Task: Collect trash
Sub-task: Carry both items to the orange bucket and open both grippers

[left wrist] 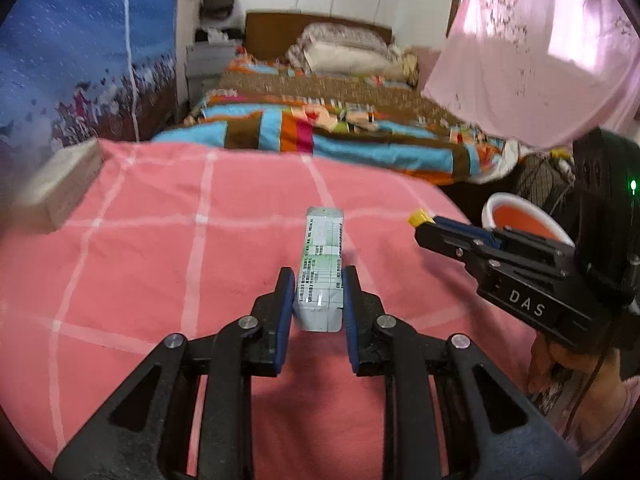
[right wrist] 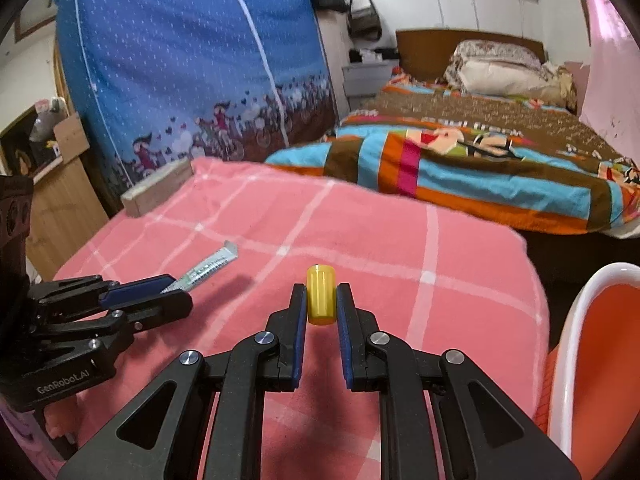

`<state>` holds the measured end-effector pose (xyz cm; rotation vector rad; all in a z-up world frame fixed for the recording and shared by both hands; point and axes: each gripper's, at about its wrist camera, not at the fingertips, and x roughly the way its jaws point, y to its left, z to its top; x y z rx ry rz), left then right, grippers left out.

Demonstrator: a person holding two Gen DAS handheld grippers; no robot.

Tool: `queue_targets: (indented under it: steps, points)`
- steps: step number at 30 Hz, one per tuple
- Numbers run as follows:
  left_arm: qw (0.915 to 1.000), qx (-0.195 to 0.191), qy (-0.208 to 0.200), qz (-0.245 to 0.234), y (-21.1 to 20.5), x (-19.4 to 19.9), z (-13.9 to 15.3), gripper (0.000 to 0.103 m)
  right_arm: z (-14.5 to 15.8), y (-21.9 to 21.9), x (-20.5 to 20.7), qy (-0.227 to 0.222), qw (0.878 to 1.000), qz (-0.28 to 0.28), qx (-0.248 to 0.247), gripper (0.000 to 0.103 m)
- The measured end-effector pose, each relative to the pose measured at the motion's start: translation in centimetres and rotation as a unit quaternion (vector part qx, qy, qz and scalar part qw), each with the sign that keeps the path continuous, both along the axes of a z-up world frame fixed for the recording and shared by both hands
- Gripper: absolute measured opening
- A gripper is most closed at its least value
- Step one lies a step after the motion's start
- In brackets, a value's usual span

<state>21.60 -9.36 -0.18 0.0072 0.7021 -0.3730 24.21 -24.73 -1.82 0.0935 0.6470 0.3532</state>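
While left gripper (left wrist: 318,292) clamps sachet (left wrist: 322,264) | right gripper (right wrist: 320,304) pinches yellow cap (right wrist: 320,300), perhaps plastic.

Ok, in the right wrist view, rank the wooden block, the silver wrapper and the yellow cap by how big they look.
1. Wooden block, clearly largest though farthest.
2. Silver wrapper and yellow cap: unsure. The left gripper hides part of the wrapper, and the cap sits nearest the camera.

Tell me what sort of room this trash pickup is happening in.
Most likely a home bedroom. A made bed with a striped patterned quilt and pillows stands against a wooden headboard, and a blue fabric wardrobe stands next to it. The work surface is covered in a pink checked cloth.
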Motion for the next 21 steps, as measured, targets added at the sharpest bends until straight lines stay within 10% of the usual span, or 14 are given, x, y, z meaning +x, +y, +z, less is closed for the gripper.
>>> queue_targets:
  steps: [8, 21]
  points:
    - [0.9912, -0.049, -0.12, 0.028, -0.1, -3.2, 3.2, 0.027, 3.7, -2.4, -3.9, -0.127, 0.99, -0.025, 0.06, 0.013]
    - [0.9601, -0.069, -0.27, -0.023, -6.2, -7.3, 8.2, 0.027, 8.8, -8.6, -11.6, -0.325, 0.936, -0.119, 0.065, 0.013]
